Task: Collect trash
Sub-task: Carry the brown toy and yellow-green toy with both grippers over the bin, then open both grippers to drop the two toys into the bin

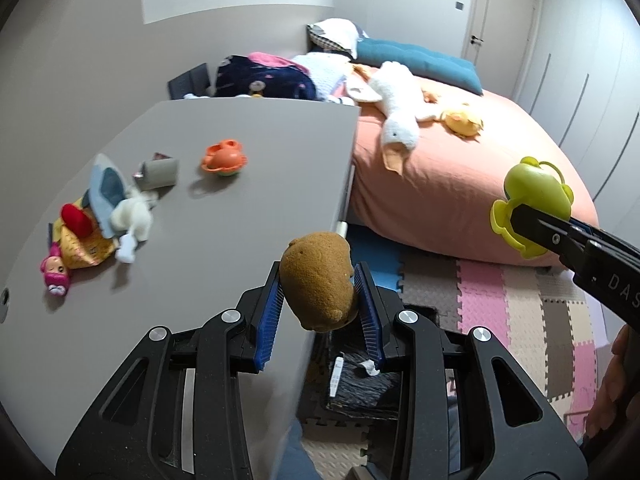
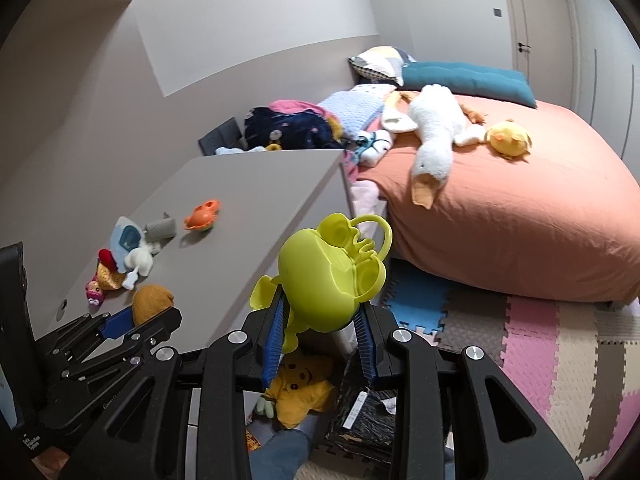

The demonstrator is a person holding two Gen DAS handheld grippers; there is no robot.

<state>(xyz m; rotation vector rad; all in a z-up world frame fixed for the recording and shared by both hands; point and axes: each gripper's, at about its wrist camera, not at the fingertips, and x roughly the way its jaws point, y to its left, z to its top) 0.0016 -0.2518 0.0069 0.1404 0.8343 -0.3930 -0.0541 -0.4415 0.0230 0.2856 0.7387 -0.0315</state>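
1. While both grippers hang past the desk edge, the left gripper (image 1: 320, 280) clamps a brown plush (image 1: 318, 280), a fuzzy, rounded lump pinched between ribbed blue pads (image 1: 269, 320).
2. The right gripper (image 2: 322, 320) pinches a glossy lime plastic frog toy (image 2: 328, 276), bulbous, with a thin loop handle and flat feet.
3. Both grippers tilt downward, side by side and apart; a sleeve (image 2: 280, 456) shows low in the right wrist view.
4. Below them sits a black bin (image 1: 360, 380) lined with crinkled plastic, holding a white scrap and a strip; a yellow plush (image 2: 300, 388) lies just beside it on the floor.
5. On the smooth grey desk (image 1: 240, 208) lie an orange plastic toy (image 1: 224, 156), a grey roll (image 1: 160, 168), a white plush (image 1: 132, 216), a pink doll (image 1: 56, 276) and what may be a snack wrapper (image 1: 80, 248), blurred.
6. Beyond, a bed (image 1: 460, 192) with a salmon sheet carries a long white goose plush (image 1: 394, 108), a yellow chick (image 1: 464, 120) and a teal cushion (image 1: 420, 60).
7. Foam puzzle mats (image 1: 500, 312) in pink, beige and blue cover the floor.
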